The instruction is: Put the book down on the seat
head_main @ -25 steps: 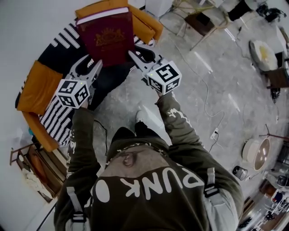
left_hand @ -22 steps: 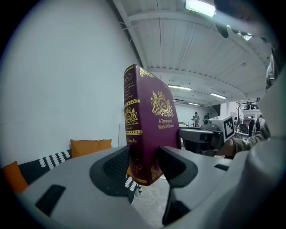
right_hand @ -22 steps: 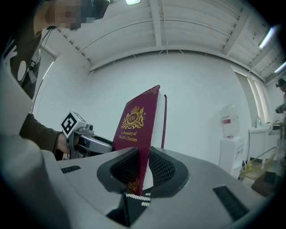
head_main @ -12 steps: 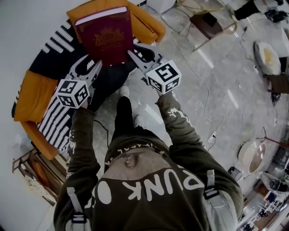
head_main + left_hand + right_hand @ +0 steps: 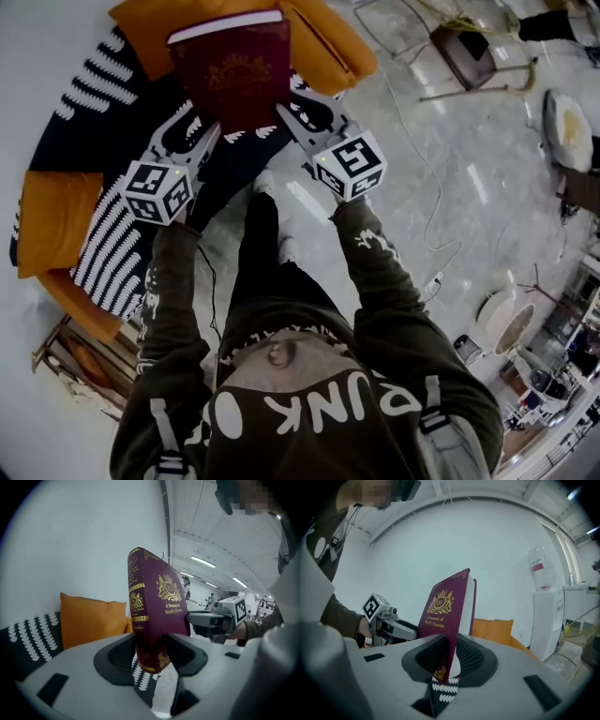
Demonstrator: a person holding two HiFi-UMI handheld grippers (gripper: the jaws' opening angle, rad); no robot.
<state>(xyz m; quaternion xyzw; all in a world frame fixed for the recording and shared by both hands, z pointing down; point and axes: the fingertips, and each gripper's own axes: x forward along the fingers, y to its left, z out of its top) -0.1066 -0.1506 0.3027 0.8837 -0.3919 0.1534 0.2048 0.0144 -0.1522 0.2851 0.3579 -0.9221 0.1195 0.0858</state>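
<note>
A thick maroon book (image 5: 234, 75) with gold print hangs in the air above the sofa seat (image 5: 141, 131), which is black with white leaf stripes. My left gripper (image 5: 208, 129) is shut on the book's near left corner (image 5: 150, 644). My right gripper (image 5: 284, 114) is shut on its near right corner (image 5: 447, 653). In both gripper views the book stands up between the jaws, its gold crest facing the other gripper. The book's far edge reaches over an orange cushion (image 5: 309, 37).
Orange cushions lie at the sofa's far end and at its left end (image 5: 52, 211). The person's legs and shoes (image 5: 265, 183) stand just before the sofa. A cable (image 5: 422, 178) crosses the grey floor, a chair frame (image 5: 469, 66) stands at the right, a water dispenser (image 5: 546, 616) beyond the sofa.
The book and both grippers have moved a little forward over the sofa. The person has stepped forward, one leg now stretched toward the seat.
</note>
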